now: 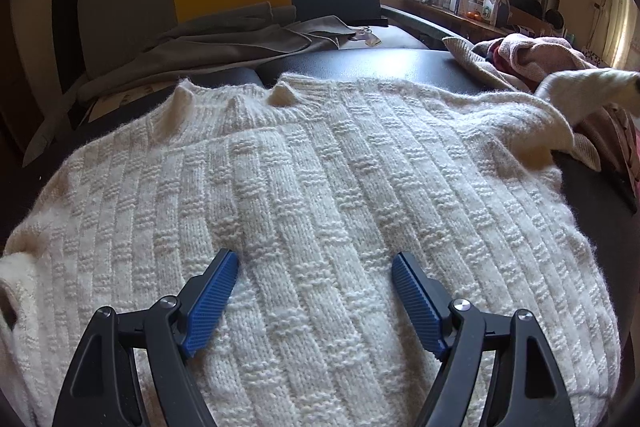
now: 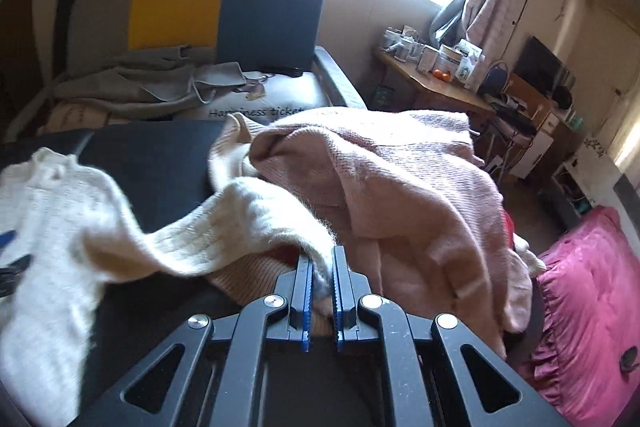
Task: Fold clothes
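A cream knit sweater [image 1: 320, 187] lies spread flat on a black table [image 1: 400, 67], collar at the far side. My left gripper [image 1: 316, 259] is open, its blue pads resting on or just above the sweater's body. In the right wrist view my right gripper [image 2: 321, 259] is shut on the end of the sweater's sleeve [image 2: 240, 219], which stretches away to the left, lifted over the table. The sweater's body [image 2: 44, 219] lies at the left. The held sleeve also shows in the left wrist view [image 1: 592, 91] at the right edge.
A heap of pink and beige clothes [image 2: 400, 187] lies on the table's right part, just beyond my right gripper. A grey garment [image 1: 208, 43] lies on a sofa behind the table. A cluttered wooden desk [image 2: 440, 87] stands at the far right. A magenta cover [image 2: 592, 299] lies at the lower right.
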A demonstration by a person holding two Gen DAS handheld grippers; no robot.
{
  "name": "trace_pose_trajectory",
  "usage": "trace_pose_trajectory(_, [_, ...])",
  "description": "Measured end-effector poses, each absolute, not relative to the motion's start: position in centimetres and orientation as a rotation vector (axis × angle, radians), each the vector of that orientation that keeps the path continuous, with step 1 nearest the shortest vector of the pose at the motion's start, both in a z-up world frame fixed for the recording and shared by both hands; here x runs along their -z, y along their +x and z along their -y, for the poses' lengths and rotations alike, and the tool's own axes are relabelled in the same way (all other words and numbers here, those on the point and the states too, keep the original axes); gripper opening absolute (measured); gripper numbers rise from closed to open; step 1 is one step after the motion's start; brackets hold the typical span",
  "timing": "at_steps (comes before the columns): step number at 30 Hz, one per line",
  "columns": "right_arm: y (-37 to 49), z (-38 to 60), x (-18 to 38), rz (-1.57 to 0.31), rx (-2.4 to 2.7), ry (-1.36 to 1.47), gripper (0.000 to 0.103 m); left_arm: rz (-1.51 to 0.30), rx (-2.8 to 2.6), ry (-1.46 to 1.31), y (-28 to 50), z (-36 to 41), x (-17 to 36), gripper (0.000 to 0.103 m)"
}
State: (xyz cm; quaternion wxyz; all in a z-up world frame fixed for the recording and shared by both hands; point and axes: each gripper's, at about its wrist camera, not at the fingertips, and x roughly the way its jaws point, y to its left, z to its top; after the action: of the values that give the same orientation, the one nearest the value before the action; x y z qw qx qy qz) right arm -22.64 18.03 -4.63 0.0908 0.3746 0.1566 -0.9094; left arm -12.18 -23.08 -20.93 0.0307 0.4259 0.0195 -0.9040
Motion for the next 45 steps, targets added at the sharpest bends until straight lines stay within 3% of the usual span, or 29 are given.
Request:
trace_pose_trajectory(8, [-27.9,-23.1,0.7,-0.408,2.856,1.277,0.01,-0.057,2.76,1.338,-12.4,22.9,20.8,0.081])
trace_pose_trajectory(10, [-30.8,-24.5,1.3,-0.431,2.927,1.369,0.01,-0.057,2.743,1.365,-12.7,23.0,20.3,0.072])
trace_pose_trajectory(12, [-32.3,-25.9,1.6,-0.382,3.021,1.411,0.023,-0.085,2.744,1.375,-13.2,23.4,19.6,0.067])
trace_pose_trajectory(16, [-30.8,-24.7,0.3,-0.275,3.063,1.18,0.029,-0.171,2.766,1.303,-14.8,24.7,17.5,0.066])
trace_pose_trajectory(18, [-29.0,-21.3,0.8,-0.256,2.88,1.078,0.056,-0.187,2.778,1.277,-16.3,24.9,16.7,0.066])
trace_pose_trajectory(19, [-27.8,-18.9,1.7,-0.261,2.767,1.055,0.058,-0.183,2.786,1.271,-17.0,24.8,16.5,0.066])
trace_pose_trajectory(25, [-21.9,-3.4,12.0,-0.22,2.033,1.158,0.053,-0.117,2.818,1.245,-21.1,24.1,16.1,0.066])
trace_pose_trajectory(31, [-26.4,4.6,18.6,-0.275,2.055,1.247,0.048,-0.071,2.758,1.28,-25.2,24.3,18.1,0.066])
trace_pose_trajectory(35, [-30.7,4.7,20.6,-0.238,2.182,1.286,0.04,-0.172,2.737,1.275,-26.7,26.0,20.2,0.068])
trace_pose_trajectory(41, [-32.6,5.8,21.2,-0.292,2.291,1.175,0.045,-0.294,2.713,1.251,-28.4,28.8,19.9,0.066])
trace_pose_trajectory(43, [-32.4,6.2,21.5,-0.311,2.325,1.137,0.046,-0.341,2.713,1.236,-27.9,29.8,19.0,0.057])
trace_pose_trajectory(45, [-32.6,6.8,21.5,-0.336,2.346,1.126,0.048,-0.428,2.718,1.196,-26.4,31.4,17.6,0.056])
